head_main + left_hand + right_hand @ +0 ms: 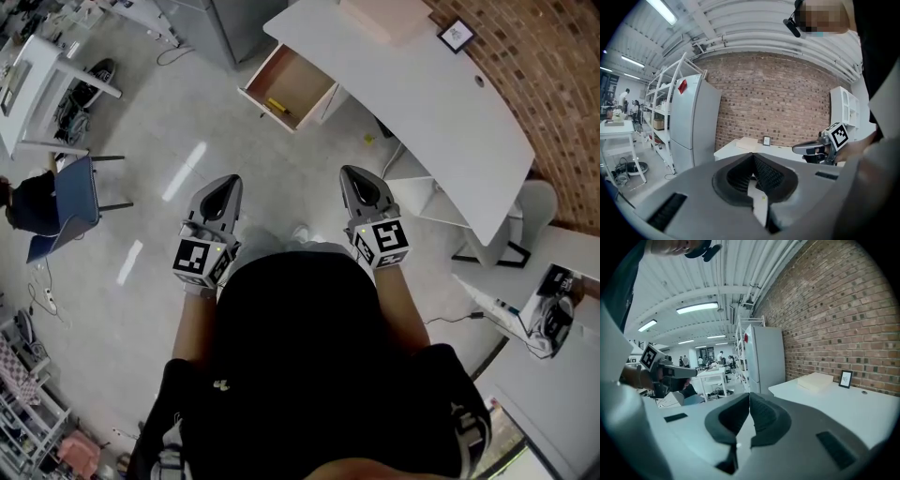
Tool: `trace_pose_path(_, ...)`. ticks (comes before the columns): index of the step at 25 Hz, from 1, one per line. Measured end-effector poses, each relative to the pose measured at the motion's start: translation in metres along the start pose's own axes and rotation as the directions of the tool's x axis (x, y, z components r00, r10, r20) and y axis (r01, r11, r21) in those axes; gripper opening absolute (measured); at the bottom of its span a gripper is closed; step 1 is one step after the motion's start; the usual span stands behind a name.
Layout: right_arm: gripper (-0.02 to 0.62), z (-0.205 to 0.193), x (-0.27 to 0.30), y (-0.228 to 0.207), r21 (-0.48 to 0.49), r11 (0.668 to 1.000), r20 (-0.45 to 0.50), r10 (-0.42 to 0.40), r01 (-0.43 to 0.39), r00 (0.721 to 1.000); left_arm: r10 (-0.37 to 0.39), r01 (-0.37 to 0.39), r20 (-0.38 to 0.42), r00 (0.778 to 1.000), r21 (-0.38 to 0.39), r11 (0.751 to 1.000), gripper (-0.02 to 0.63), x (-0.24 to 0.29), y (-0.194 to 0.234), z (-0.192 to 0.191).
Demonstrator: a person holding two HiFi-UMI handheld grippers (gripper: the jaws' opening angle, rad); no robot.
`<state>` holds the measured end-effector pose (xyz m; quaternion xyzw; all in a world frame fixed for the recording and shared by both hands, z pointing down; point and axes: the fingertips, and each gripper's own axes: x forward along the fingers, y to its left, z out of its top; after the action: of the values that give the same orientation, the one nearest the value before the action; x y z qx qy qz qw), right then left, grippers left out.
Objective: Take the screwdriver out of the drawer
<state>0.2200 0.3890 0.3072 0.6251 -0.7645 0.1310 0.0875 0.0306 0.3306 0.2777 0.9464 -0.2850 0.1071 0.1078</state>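
A yellow-handled screwdriver (278,107) lies in the open wooden drawer (287,89) at the near end of the white desk (422,103). My left gripper (225,187) and right gripper (352,176) are held side by side in front of my body, well short of the drawer, over the floor. Both are shut with nothing between the jaws. In the left gripper view my left gripper (753,157) has its tips touching; the right gripper view shows my right gripper (749,397) the same. Neither gripper view shows the drawer.
A flat beige box (384,17) and a small framed picture (456,35) sit on the desk by the brick wall. A grey refrigerator (692,124) stands left of the desk. A blue chair (66,202) and a white table (33,80) are at the left.
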Motion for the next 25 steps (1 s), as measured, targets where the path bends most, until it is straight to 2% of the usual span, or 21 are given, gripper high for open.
trace_pose_path(8, 0.012, -0.001, 0.044, -0.009, -0.008, 1.0, -0.043, 0.016, -0.016, 0.999, 0.015, -0.014, 0.008, 1.0, -0.018, 1.0, 0.003, 0.019, 0.031, 0.002)
trace_pose_path(14, 0.012, 0.006, 0.1, -0.01, -0.028, 1.0, -0.098, -0.001, -0.002, 0.995, -0.006, 0.005, -0.018, 1.0, -0.06, 0.998, 0.003, 0.045, 0.088, 0.002)
trace_pose_path(18, 0.012, -0.002, 0.145, -0.01, -0.041, 0.999, -0.17, -0.012, 0.005, 0.985, -0.054, 0.053, -0.038, 0.998, -0.045, 0.998, 0.003, 0.065, 0.126, 0.002)
trace_pose_path(25, 0.012, -0.009, 0.218, 0.0, -0.046, 0.999, -0.262, -0.032, 0.02, 0.965, -0.082, 0.08, -0.092, 0.992, -0.021, 0.997, 0.003, 0.079, 0.193, 0.001)
